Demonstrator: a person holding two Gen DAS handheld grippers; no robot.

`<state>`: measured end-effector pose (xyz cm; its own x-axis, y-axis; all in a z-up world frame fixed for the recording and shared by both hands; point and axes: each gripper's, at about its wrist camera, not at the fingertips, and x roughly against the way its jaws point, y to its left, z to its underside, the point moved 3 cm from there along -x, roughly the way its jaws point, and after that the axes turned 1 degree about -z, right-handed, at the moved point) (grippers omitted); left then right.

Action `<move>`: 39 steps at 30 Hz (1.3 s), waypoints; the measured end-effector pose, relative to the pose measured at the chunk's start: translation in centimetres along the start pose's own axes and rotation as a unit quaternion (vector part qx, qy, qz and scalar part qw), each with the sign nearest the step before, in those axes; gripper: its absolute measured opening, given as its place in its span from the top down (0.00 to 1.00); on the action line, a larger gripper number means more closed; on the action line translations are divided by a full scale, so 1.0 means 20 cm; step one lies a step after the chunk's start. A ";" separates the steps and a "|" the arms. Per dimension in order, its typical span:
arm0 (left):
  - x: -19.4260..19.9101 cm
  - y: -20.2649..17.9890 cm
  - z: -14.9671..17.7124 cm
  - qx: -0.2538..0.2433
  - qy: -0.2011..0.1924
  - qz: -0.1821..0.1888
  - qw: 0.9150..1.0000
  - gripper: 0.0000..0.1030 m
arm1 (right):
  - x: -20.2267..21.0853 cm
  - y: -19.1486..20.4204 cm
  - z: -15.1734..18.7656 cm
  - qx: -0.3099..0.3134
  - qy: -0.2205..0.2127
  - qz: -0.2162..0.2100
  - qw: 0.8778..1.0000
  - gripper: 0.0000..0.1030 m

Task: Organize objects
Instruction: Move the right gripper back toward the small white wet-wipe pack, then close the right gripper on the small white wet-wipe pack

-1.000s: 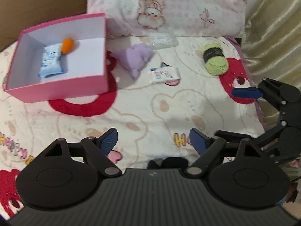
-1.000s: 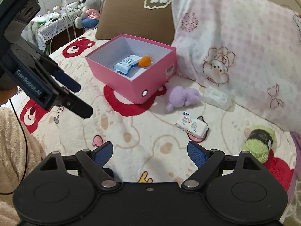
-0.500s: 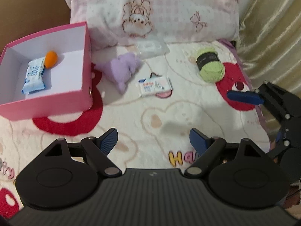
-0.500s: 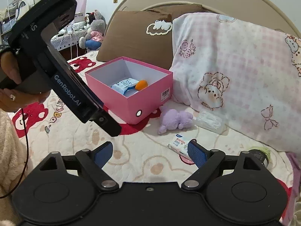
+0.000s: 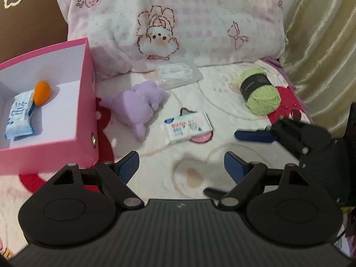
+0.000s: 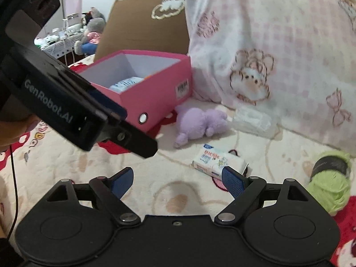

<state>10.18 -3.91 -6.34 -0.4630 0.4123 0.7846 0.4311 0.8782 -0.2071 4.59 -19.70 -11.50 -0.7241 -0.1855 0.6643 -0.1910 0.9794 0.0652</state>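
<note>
On my bed (image 5: pixel 200 166) I count 2 pillows: 1 pink check pillow (image 5: pixel 178 17) and 1 brown pillow (image 6: pixel 144 22) behind the box. There is 1 pink box (image 5: pixel 86 102), open-topped, standing left of the loose things; inside it lie 1 blue packet (image 5: pixel 20 118) and 1 orange ball (image 5: pixel 42 90), touching each other. Outside the box I count 4 things. 1 purple plush (image 5: pixel 138 104) lies just beside the box's near corner. 1 green yarn ball (image 5: pixel 259 92) with a dark band sits well to the right, near the curtain (image 5: pixel 322 44). 1 clear bag (image 5: pixel 178 74) rests against the foot of the check pillow. 1 tissue pack (image 5: pixel 187 128) lies flat between the plush and the yarn.

My left tongs (image 5: pixel 181 163) are spread wide, holding nothing, over bare bedding short of the tissue pack. My right tongs (image 6: pixel 176 179) are equally wide and empty, their right tip overlapping the tissue pack's near edge in view; I cannot tell whether it touches.
</note>
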 end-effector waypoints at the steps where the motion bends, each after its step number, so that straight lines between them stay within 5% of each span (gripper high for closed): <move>1: -0.04 0.01 0.00 0.017 0.003 0.016 1.000 0.19 | -0.02 -0.01 0.01 -0.001 -0.002 0.005 1.000 0.13; 4: -0.14 0.02 0.00 0.065 0.015 0.043 0.997 0.19 | -0.09 -0.03 0.03 0.001 -0.002 0.034 0.999 0.13; 6: -0.20 0.01 0.01 0.068 0.006 0.042 0.997 0.19 | -0.11 -0.02 0.04 -0.003 0.026 0.058 0.998 0.13; 11: -0.26 0.03 0.02 0.067 -0.014 0.041 0.997 0.21 | -0.07 -0.03 0.06 -0.018 0.006 0.076 0.997 0.13; 15: -0.35 0.08 0.03 0.072 -0.011 0.031 0.997 0.24 | -0.14 -0.11 0.09 -0.076 -0.011 0.064 0.995 0.13; 19: -0.43 0.14 0.04 0.110 -0.017 0.045 0.993 0.27 | -0.17 -0.14 0.12 -0.136 -0.020 0.117 0.984 0.13; 25: -0.53 0.12 0.08 0.100 -0.036 0.046 0.993 0.38 | -0.21 -0.14 0.12 -0.106 -0.022 0.104 0.989 0.13; 32: -0.59 0.17 0.09 0.097 -0.053 0.050 0.993 0.62 | -0.31 -0.19 0.12 -0.117 -0.010 0.100 0.988 0.13; 39: -0.61 0.21 0.11 0.109 -0.063 0.077 0.989 0.71 | -0.37 -0.21 0.12 -0.108 -0.005 0.100 0.989 0.13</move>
<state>15.96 -4.76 -18.00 -0.5030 0.5600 0.6583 0.3331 0.8285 -0.4503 9.16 -22.61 -18.49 -0.7402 0.0132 0.6722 0.1019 0.9905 0.0928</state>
